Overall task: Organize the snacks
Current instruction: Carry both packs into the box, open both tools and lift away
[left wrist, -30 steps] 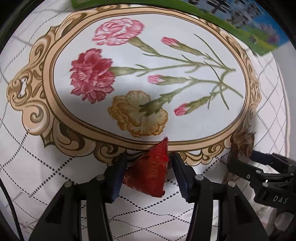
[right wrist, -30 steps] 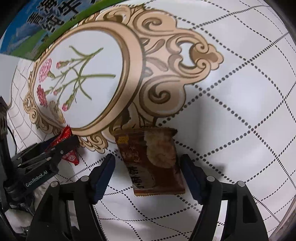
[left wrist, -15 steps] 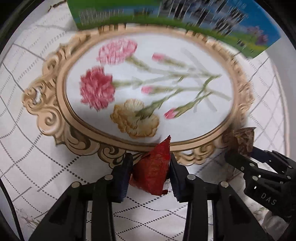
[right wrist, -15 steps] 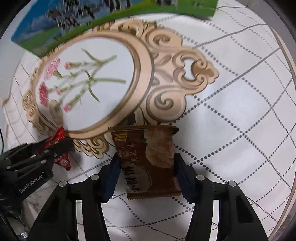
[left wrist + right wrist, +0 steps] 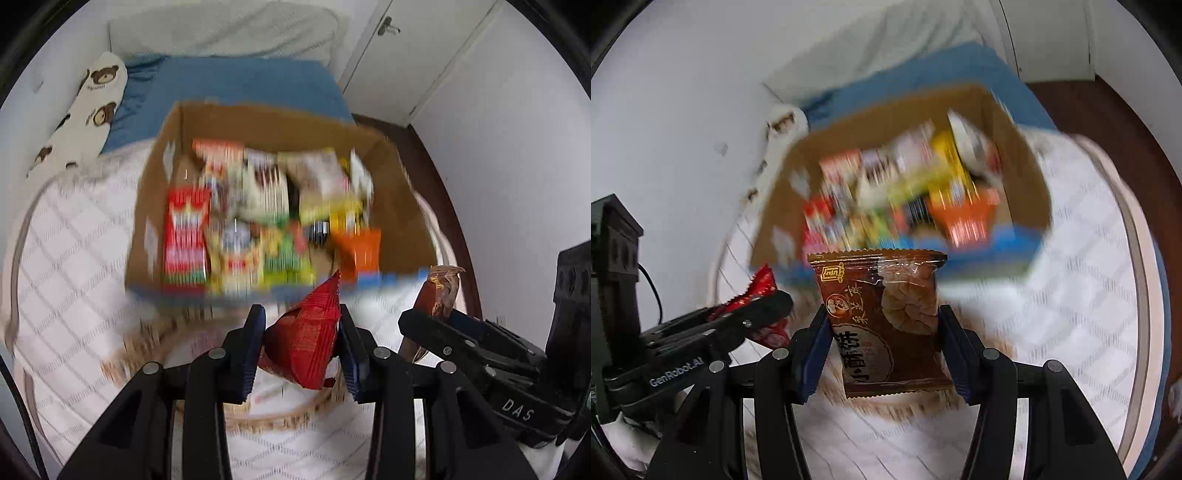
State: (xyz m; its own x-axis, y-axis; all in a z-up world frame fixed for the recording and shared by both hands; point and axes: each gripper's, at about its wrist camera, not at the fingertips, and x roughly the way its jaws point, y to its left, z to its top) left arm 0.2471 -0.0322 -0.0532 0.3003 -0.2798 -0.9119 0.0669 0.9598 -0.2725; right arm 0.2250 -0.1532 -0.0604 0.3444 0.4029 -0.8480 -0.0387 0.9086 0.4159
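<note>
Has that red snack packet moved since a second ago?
Yes. The red snack packet, clamped in the left gripper, has been lifted off the flowered white bedspread it lay on, toward the cardboard box.

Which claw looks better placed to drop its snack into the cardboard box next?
Probably left: the left claw, shut on the red packet, faces the cardboard box squarely. The right claw, holding the brown pastry packet, sees it off-centre.
</note>
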